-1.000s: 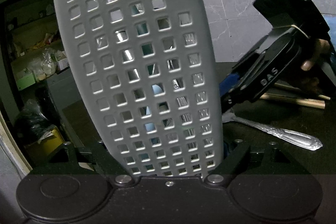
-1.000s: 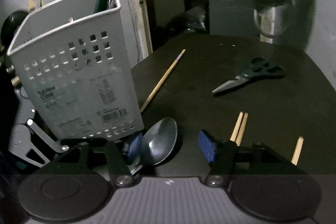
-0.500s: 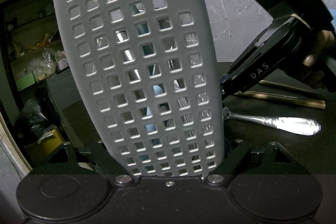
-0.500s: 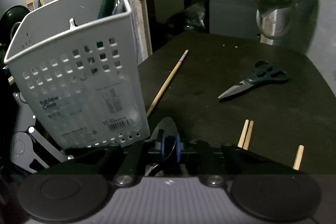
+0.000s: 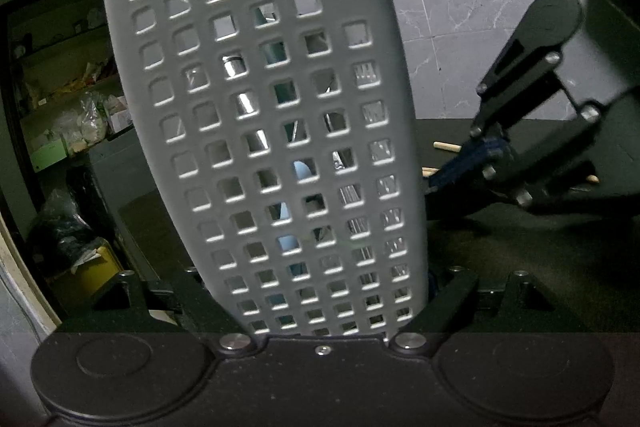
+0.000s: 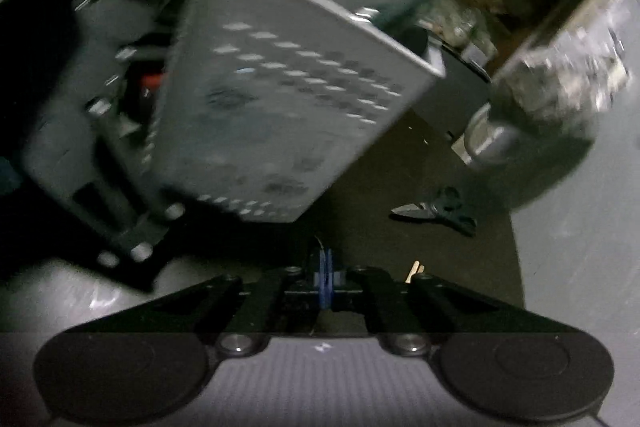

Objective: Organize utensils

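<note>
A tall grey perforated basket (image 5: 260, 147) fills the left wrist view, with metal and pale-blue utensils showing through its holes. My left gripper (image 5: 320, 283) is shut on its base, one finger on each side. In the blurred, tilted right wrist view the basket (image 6: 280, 107) stands just ahead, a dark green handle (image 6: 404, 7) poking out of its top. My right gripper (image 6: 324, 267) is shut, its blue pads pressed on a thin sliver of the spoon (image 6: 318, 241). The rest of the spoon is hidden. From the left wrist, the right gripper (image 5: 480, 155) hangs beside the basket's right wall.
Black-handled scissors (image 6: 436, 211) lie on the dark table to the right. Wooden chopsticks (image 5: 446, 146) lie behind the right gripper, and one tip (image 6: 414, 269) shows by its fingers. A full plastic bag (image 6: 560, 87) stands at the far right. Cluttered shelves sit beyond the table's left edge.
My right gripper shut on the spoon's bowl, then rolled and swung toward the basket. The spoon handle is gone from the table. The left gripper and basket have not moved.
</note>
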Tool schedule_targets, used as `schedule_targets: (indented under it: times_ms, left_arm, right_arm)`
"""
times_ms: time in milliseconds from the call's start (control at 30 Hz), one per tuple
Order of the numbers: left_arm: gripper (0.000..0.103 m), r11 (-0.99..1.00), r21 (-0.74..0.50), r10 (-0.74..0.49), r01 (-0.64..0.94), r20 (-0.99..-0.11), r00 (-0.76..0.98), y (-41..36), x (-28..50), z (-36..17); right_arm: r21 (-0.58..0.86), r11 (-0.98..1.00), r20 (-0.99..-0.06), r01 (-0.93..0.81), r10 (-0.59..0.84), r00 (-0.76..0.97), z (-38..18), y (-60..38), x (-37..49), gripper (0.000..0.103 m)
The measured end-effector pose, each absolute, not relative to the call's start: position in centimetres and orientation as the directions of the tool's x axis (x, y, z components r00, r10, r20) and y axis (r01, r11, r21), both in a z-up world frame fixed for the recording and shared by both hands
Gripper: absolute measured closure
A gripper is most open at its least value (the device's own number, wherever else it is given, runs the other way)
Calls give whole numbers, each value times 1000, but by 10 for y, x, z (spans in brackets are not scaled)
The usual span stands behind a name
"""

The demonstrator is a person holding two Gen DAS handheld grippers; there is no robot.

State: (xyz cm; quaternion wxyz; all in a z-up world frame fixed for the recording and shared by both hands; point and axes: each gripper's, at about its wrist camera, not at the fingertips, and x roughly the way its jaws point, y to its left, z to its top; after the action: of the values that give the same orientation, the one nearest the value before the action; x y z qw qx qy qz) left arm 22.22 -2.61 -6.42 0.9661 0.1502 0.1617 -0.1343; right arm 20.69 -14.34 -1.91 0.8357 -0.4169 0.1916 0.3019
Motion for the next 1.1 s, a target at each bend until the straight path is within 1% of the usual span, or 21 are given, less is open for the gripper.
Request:
schedule_targets:
  times_ms: [133,233,300,500,600,700,867,1000,1100]
  left_arm:
    - [18,920,242,-214,309,-351,912,-23,223,-66]
    - [18,920,240,-216,311,-350,911,-21,222,-67]
    - [18,920,239,-217,311,-350,911,-21,222,-67]
    - [18,920,238,-218,312,-350,911,-20,222,-68]
    - [18,920,240,-217,311,-350,911,-20,222,-68]
    - [18,920,240,-217,311,-350,911,-20,222,-68]
    - [18,920,240,-217,311,-350,911,-20,222,-69]
    - [18,920,238,-217,312,-353,910,-20,224,-69]
    - [18,920,238,-217,312,-354,910,-21,225,-69]
  right_arm:
    - [-596,447,-580,-667,335,743,-23,-137,201,100]
    - [-557,494,-591,-667,328,737,-20,-138,208,100]
    - [-509,539,-605,-672,332,724,-15,-144,217,100]
    - [-303,682,-655,-665,358,665,0,-173,245,101]
    - [-248,704,-668,-665,373,644,3,-182,251,101]
    - [-260,687,-672,-678,376,638,3,-181,248,101]
    - [-338,632,-675,-697,353,648,-2,-169,235,100]
    - [-353,622,-696,-699,324,640,-10,-163,238,99]
    - [-344,635,-696,-692,322,642,-11,-163,237,99]
